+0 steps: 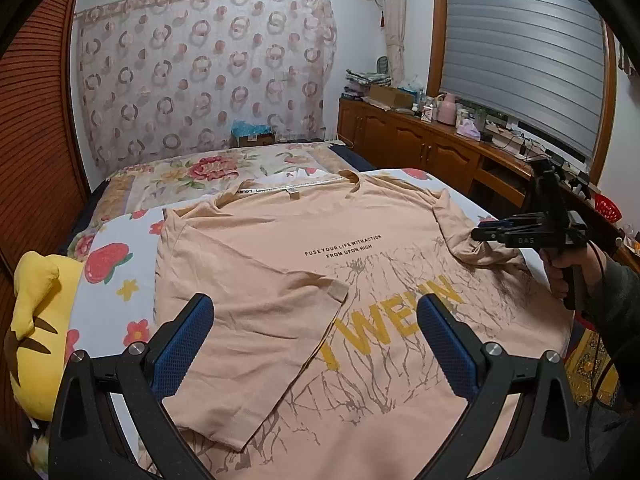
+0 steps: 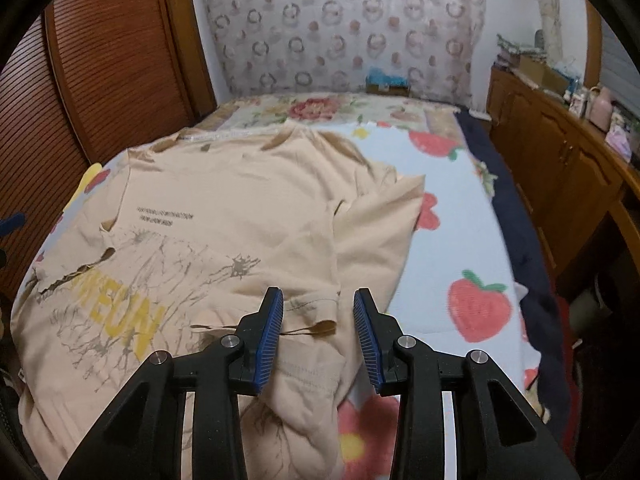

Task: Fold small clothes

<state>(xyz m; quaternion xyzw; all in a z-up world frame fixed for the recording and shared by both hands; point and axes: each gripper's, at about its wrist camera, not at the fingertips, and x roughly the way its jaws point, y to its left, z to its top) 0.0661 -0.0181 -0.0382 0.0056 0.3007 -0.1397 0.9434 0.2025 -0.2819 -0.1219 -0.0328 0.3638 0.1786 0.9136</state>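
Observation:
A peach T-shirt (image 1: 360, 264) with yellow letters lies front up on the bed. Its left sleeve (image 1: 256, 320) is folded inward onto the chest. My left gripper (image 1: 316, 332) is open above that folded sleeve and holds nothing. My right gripper (image 2: 318, 320) is open over the crumpled right sleeve (image 2: 312, 368), which lies bunched between and below its blue pads (image 2: 272, 332). In the left wrist view the right gripper (image 1: 486, 232) hovers at the shirt's right sleeve (image 1: 472, 248). The shirt (image 2: 224, 216) fills the left half of the right wrist view.
The bed has a strawberry-print sheet (image 2: 456, 240) and a floral quilt (image 1: 208, 172) at the far end. A yellow plush toy (image 1: 36, 320) lies at the left bed edge. A wooden cabinet (image 1: 420, 144) with clutter runs along the right. A wooden slatted door (image 2: 80, 100) stands left.

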